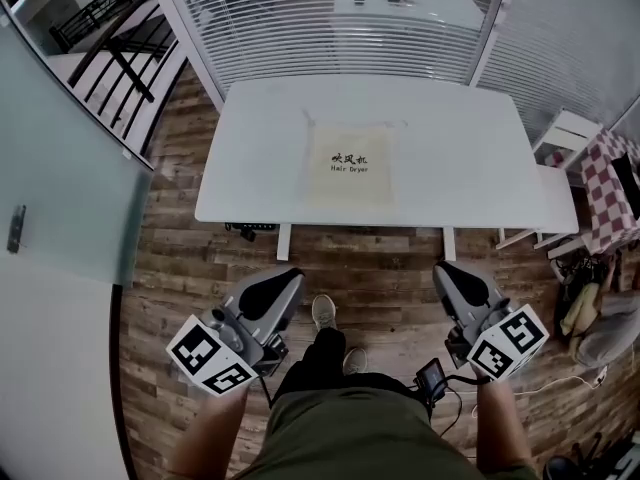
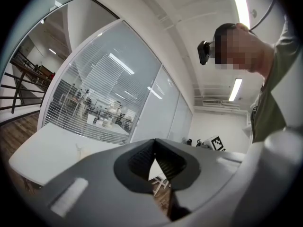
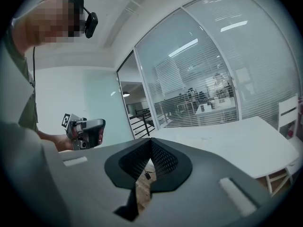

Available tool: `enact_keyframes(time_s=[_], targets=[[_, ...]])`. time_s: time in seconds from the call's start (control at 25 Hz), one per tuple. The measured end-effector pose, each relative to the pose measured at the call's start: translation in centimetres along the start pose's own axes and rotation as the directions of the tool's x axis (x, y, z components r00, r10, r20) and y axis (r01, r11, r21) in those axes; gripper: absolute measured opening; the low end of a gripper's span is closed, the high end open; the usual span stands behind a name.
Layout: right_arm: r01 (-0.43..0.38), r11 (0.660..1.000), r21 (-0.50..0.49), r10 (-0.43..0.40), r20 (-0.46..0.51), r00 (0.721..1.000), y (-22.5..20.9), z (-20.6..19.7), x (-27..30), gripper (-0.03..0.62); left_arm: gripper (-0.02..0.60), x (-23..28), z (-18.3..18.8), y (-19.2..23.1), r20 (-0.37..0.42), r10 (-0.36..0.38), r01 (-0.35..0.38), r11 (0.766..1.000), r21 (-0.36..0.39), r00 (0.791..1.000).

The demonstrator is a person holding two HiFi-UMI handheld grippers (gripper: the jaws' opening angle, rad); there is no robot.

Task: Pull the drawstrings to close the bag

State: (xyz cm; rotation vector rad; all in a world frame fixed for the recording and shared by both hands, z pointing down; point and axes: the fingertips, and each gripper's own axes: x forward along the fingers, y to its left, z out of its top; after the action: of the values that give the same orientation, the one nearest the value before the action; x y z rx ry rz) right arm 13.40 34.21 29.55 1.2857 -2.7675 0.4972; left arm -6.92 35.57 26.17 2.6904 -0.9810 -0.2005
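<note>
A cream bag (image 1: pixel 349 164) with black print is seen lying flat on the white table (image 1: pixel 250 168), in the upper middle of the head view, slightly right of the table's centre. A thin drawstring (image 1: pixel 307 120) can be made out at the bag's upper left corner, trailing onto the table top. The bag is touched by nothing. Both tools are held low in the frame, over the wooden floor (image 1: pixel 170 248) and well apart from the table's near edge. The left hand-held gripper (image 1: pixel 292 277) is found at the lower left, the right hand-held gripper (image 1: pixel 446 269) at the lower right, and each is pointed towards the table. In the left gripper view, the left hand-held gripper (image 2: pixel 154 151) is shown clenched, its ribbed pads meeting at the tips with nothing between them. In the right gripper view, the right hand-held gripper (image 3: pixel 150 148) is likewise seen clenched and empty, with the table edge at the right of that frame. A glass wall with blinds (image 1: pixel 340 18) is seen beyond the table at the top of the head view, and a white chair (image 1: pixel 565 133) stands at the table's right end.
</note>
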Motion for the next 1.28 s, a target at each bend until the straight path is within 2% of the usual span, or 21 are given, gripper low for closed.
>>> enact_keyframes(time_s=[0.16,0.36,0.6,0.8,1.28], targets=[[0.001,1.0,0.0,-0.001,-0.004,1.0,-1.2,0.5,2.4,0.009,0.0,1.6,0.0,2.2,-0.01,-0.011,0.011,1.0,0.006,1.0],[0.002,1.0,-0.012,-0.003,-0.01,1.0,-2.5,1.4,6.3,0.009,0.0,3.9,0.5,6.5,-0.014,-0.025,0.025,0.999,-0.024,1.0],[0.039,0.999,0.005,-0.039,-0.013,0.999,-4.7,2.7,11.3,0.009,0.0,7.1,1.1,12.1,-0.03,-0.06,0.057,0.995,-0.075,0.998],[0.068,0.998,-0.002,-0.068,-0.014,0.998,-6.1,4.1,15.2,0.009,0.0,9.2,1.8,16.7,-0.052,-0.075,0.071,0.995,-0.075,0.996],[0.071,0.997,-0.039,-0.072,-0.035,0.997,-8.4,6.5,22.8,0.009,0.0,11.4,2.0,24.8,-0.093,-0.05,0.041,0.995,-0.095,0.994]])
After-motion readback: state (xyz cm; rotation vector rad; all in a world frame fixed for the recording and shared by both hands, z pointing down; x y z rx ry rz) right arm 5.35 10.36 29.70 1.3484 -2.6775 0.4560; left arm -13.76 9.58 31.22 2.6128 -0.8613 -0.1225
